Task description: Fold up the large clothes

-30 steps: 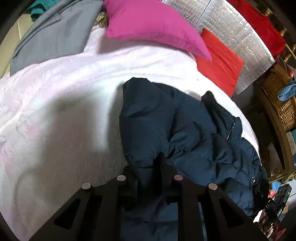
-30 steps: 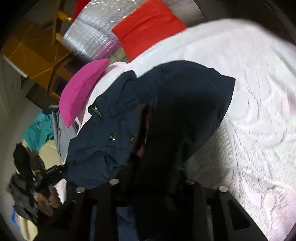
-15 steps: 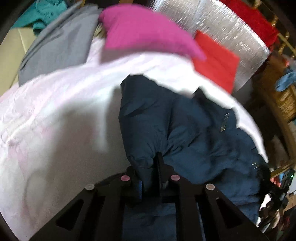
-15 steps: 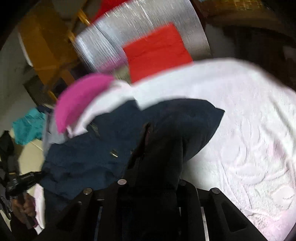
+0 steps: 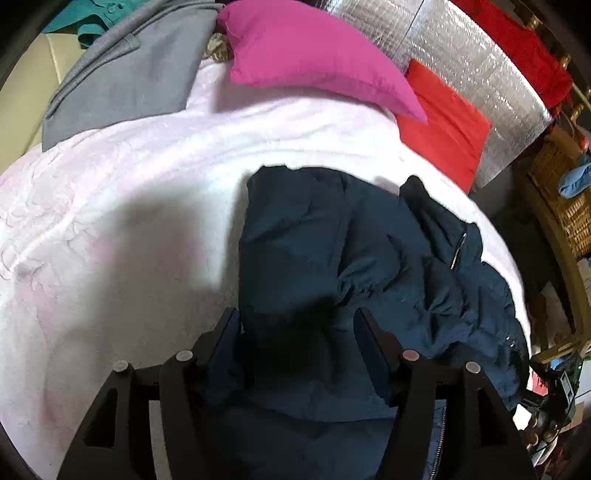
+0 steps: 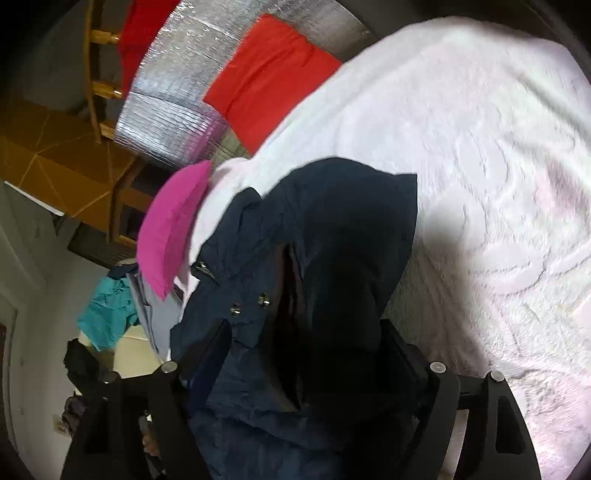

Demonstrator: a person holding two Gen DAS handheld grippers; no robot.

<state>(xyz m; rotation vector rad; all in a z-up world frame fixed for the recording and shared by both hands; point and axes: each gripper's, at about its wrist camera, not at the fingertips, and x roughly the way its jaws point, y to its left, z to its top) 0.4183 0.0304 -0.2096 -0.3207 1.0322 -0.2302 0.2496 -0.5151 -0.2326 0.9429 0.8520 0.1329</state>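
Observation:
A navy padded jacket point(image 5: 332, 258) lies bunched in folds on the pale pink bedspread point(image 5: 129, 221). In the left wrist view my left gripper point(image 5: 299, 328) straddles the jacket's near edge. Its jaws are opening, and the fabric lies loose between the two fingers. In the right wrist view the jacket point(image 6: 332, 240) shows snap buttons and a dark folded flap. My right gripper point(image 6: 306, 339) is over that near edge with its jaws opening wide. Cloth sits between them and neither pad presses on it.
A magenta pillow point(image 5: 306, 62) and a red pillow point(image 5: 443, 122) lean on a silver quilted headboard point(image 5: 461, 48). A grey garment point(image 5: 125, 81) and a teal one point(image 5: 92, 18) lie at the bed's far left. A wicker basket point(image 5: 569, 206) stands to the right.
Both grippers were shut on folds of the jacket. Now both have spread their jaws and the fabric has dropped flat onto the bed. The right gripper has rolled a little.

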